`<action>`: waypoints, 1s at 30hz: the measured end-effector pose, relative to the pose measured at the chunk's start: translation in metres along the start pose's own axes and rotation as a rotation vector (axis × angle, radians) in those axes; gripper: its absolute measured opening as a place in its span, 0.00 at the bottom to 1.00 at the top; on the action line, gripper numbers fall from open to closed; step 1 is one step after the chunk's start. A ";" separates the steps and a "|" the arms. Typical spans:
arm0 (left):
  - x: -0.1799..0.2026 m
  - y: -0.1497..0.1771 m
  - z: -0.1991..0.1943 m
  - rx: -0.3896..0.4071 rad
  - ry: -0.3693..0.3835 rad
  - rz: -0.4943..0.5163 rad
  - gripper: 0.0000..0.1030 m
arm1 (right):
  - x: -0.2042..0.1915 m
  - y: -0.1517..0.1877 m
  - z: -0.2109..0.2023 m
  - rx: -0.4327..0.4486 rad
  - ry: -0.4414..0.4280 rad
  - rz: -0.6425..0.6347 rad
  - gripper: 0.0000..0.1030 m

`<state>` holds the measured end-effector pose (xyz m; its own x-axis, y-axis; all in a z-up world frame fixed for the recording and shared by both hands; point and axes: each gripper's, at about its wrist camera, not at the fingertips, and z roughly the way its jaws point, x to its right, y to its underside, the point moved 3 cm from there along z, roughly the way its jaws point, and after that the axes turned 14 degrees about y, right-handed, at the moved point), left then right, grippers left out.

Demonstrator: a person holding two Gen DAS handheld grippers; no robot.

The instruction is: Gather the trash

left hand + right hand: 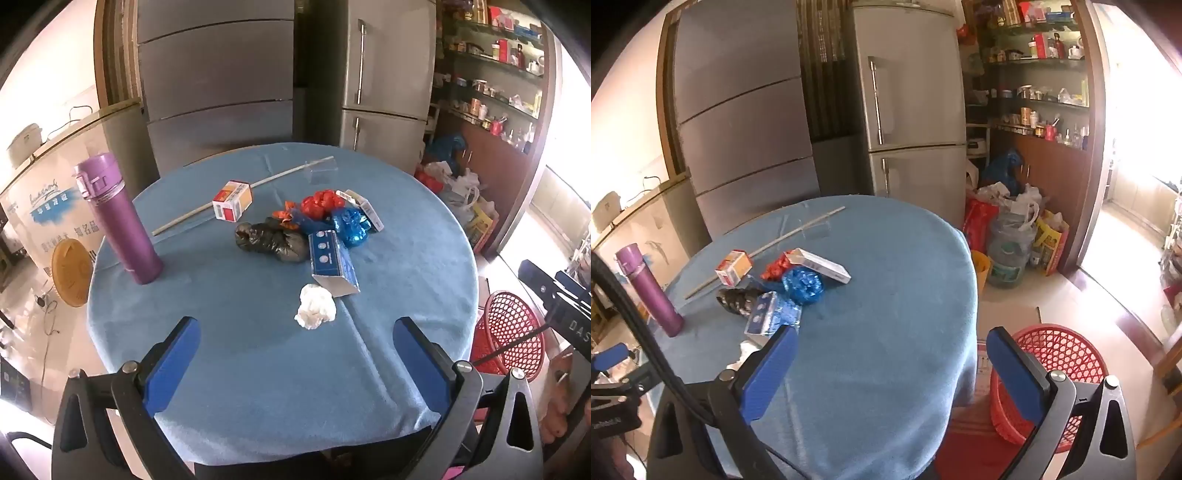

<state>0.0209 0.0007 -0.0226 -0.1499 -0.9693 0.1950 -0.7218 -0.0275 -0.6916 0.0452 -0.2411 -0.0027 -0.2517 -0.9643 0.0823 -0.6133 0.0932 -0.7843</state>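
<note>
White crumpled tissue (pixel 315 306) lies ahead of spread fingers (pixel 173 365)

The left wrist view is looking forward and downward from the near edge of the round desk (pixel 258 369), centred on it, with the refrigerator (pixel 388 74) standing far behind. The right wrist view is sitting further right, also tilting downward, straddling the desk's right edge (pixel 960 295) and taking in the floor and the red basket (pixel 1056 354). Both views are sharing the desk top, the trash pile (pixel 314 225), the purple bottle (pixel 118 221), the refrigerator and the shelves (pixel 1041 96). The basket is appearing at the far-right margin of the left view.
</note>
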 end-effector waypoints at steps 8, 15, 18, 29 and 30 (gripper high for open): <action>-0.012 0.002 -0.025 0.039 -0.088 0.003 1.00 | -0.026 0.000 -0.040 0.078 -0.031 -0.059 1.00; -0.012 0.003 -0.030 0.039 -0.129 0.015 1.00 | -0.026 0.000 -0.039 0.039 -0.059 -0.049 1.00; -0.014 0.004 -0.027 0.025 -0.125 0.011 1.00 | -0.028 0.003 -0.038 0.038 -0.058 -0.061 1.00; -0.019 0.006 -0.027 0.028 -0.129 -0.006 1.00 | -0.032 0.005 -0.036 0.027 -0.059 -0.073 1.00; -0.020 0.006 -0.027 0.027 -0.128 -0.008 1.00 | -0.032 0.005 -0.035 0.027 -0.059 -0.073 1.00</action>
<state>0.0017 0.0263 -0.0117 -0.0555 -0.9922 0.1114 -0.7035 -0.0403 -0.7095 0.0234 -0.2012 0.0123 -0.1617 -0.9813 0.1044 -0.6081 0.0158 -0.7937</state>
